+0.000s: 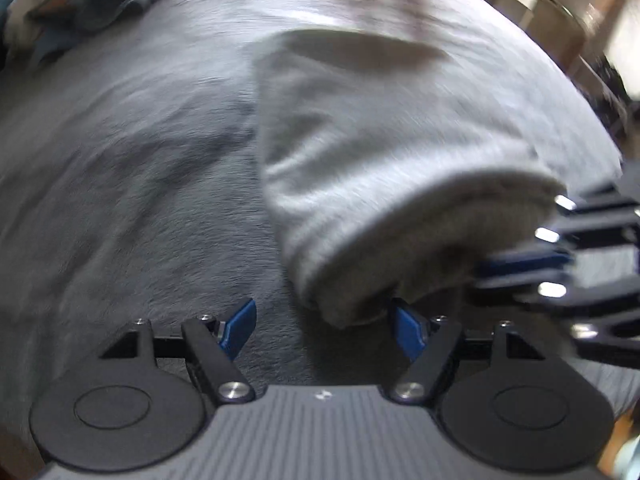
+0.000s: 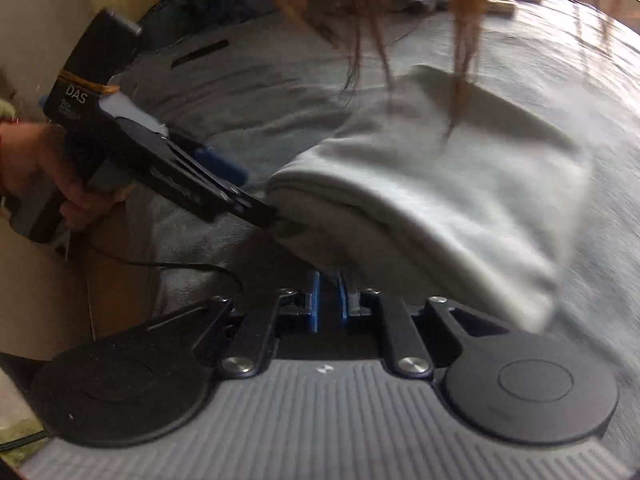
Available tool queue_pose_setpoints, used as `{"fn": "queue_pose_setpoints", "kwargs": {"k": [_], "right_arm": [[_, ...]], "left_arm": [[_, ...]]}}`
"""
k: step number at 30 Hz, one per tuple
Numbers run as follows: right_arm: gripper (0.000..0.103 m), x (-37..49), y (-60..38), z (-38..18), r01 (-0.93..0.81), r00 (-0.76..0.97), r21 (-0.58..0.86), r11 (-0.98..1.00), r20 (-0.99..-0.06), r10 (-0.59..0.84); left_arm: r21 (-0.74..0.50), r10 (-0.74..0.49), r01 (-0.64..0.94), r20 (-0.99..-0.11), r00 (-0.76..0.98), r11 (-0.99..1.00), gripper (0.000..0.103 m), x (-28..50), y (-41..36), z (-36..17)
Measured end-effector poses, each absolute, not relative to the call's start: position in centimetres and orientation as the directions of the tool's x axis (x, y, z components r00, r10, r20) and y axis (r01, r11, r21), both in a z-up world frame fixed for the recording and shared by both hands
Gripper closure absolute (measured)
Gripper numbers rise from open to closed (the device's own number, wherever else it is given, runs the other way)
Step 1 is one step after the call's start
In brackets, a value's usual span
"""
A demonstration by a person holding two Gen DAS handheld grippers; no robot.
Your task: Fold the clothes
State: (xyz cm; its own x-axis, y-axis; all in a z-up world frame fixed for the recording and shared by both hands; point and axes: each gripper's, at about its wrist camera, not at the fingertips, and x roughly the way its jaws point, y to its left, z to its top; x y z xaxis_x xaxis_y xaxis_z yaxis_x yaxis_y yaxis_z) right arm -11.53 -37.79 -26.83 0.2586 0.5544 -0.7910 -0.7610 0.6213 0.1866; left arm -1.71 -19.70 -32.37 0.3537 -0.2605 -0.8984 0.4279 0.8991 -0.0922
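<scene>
A light grey garment [image 1: 380, 152] lies folded over on a darker grey blanket [image 1: 120, 160]. Its near edge is lifted off the blanket. My left gripper [image 1: 324, 328] is open wide; a corner of the fold hangs beside its right finger [image 1: 408, 332], and the left finger is clear of cloth. In the right wrist view my right gripper [image 2: 330, 300] is shut on the garment [image 2: 440, 184] at its lower edge. A hand holds the left gripper [image 2: 244, 192] at the left, one fingertip against the fold's end. The right gripper [image 1: 520, 264] shows blurred at the right in the left wrist view.
A heap of other clothes [image 1: 80, 0] lies at the blanket's far left corner. Strands of the person's hair [image 2: 464, 40] hang over the garment. A black cable [image 2: 180, 266] runs over the blanket's [image 2: 240, 92] edge beside a brown cardboard surface [image 2: 40, 280].
</scene>
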Motion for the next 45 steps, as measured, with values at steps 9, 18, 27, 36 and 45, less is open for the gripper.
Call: {"fn": "queue_pose_setpoints", "kwargs": {"k": [9, 18, 27, 36, 45], "right_arm": [[0.099, -12.0, -34.0, -30.9, -0.759, 0.457, -0.127, 0.639, -0.803, 0.382], [0.099, -15.2, -34.6, -33.0, -0.742, 0.589, -0.346, 0.575, -0.745, 0.311], [0.095, -15.7, -41.9, -30.6, -0.484, 0.601, -0.161, 0.86, -0.775, 0.193], [0.095, -14.5, -43.0, -28.9, -0.396, 0.584, 0.061, 0.916, -0.753, 0.302], [0.094, -14.0, -50.5, -27.7, -0.002, 0.578, 0.296, 0.955, -0.779, 0.243]], "left_arm": [[0.074, -0.127, 0.362, -0.857, 0.5, 0.929, 0.035, -2.5, -20.9, -34.7], [-0.014, -0.142, 0.265, -0.871, 0.471, 0.964, 0.033, -2.5, -19.5, -34.4], [-0.121, -0.212, 0.226, -0.874, 0.438, 0.967, 0.034, -2.4, -16.7, -33.5], [-0.168, -0.187, 0.082, -0.87, 0.457, 0.982, 0.033, -2.0, -15.6, -33.8], [-0.266, -0.288, 0.11, -0.868, 0.404, 0.958, 0.034, -2.7, -13.4, -32.4]]}}
